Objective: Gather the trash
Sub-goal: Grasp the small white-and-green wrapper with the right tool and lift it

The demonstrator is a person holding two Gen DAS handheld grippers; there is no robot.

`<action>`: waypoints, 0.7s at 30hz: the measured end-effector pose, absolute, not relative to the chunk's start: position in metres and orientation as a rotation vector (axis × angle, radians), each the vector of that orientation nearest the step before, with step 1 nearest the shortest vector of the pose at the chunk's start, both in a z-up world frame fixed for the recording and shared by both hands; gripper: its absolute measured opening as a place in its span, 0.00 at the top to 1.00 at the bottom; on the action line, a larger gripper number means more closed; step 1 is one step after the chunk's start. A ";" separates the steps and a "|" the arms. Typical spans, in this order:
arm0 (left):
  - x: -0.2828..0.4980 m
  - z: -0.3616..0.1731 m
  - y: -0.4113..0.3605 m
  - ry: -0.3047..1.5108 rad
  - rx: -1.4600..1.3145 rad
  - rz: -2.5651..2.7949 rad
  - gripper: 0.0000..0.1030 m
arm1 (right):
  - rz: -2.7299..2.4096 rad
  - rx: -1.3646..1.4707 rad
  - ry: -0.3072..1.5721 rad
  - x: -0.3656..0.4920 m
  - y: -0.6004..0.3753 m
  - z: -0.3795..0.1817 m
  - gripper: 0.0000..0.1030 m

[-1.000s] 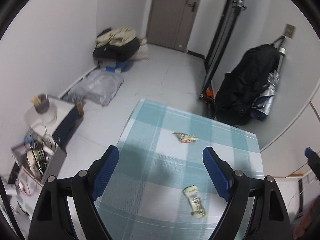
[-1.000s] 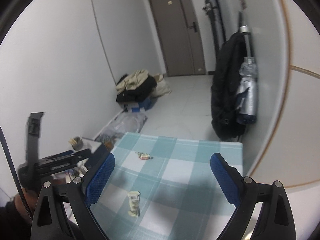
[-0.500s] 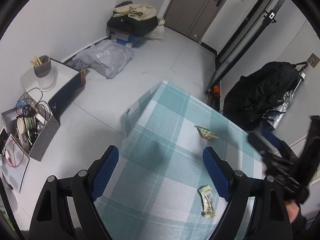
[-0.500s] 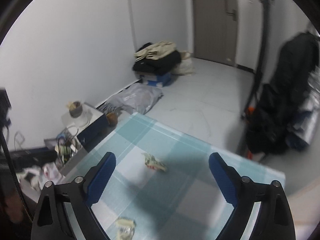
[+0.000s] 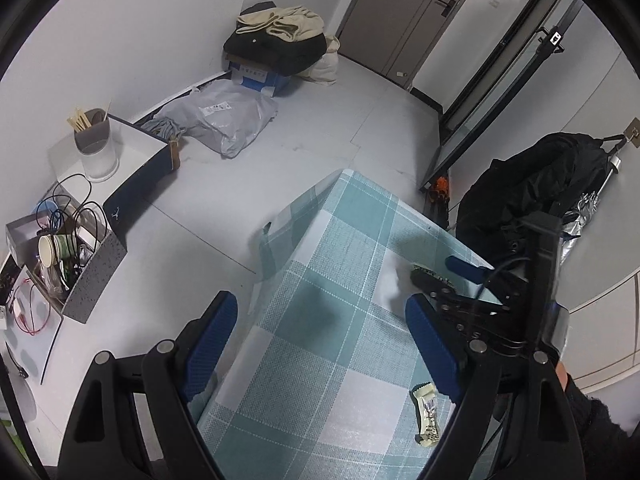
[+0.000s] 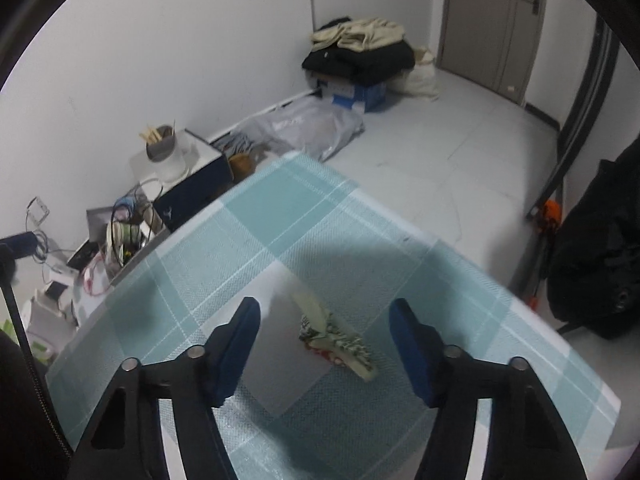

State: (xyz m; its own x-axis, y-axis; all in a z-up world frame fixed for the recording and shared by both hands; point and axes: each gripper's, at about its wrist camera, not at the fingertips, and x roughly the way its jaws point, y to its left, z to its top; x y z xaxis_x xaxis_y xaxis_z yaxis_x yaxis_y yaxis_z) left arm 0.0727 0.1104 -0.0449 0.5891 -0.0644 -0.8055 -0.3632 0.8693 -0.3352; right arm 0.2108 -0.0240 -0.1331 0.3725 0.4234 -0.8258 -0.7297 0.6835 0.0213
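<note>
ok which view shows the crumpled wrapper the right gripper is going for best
The right wrist view: the crumpled wrapper lies whole on the tablecloth between the open right gripper. In the left wrist view that gripper hides nearly all of it, leaving only a sliver.

In the left view the right gripper (image 5: 448, 276) covers most of the far wrapper (image 5: 430, 271) on the table (image 5: 340, 280); the near wrapper's (image 5: 426, 408) print is unreadable (too small), like the blurred right-view wrapper (image 6: 336, 340)
</note>
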 end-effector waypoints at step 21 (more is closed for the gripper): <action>0.078 -0.057 0.093 0.990 -0.464 0.111 0.19 | 0.718 -0.317 0.963 0.199 -0.059 -0.117 0.72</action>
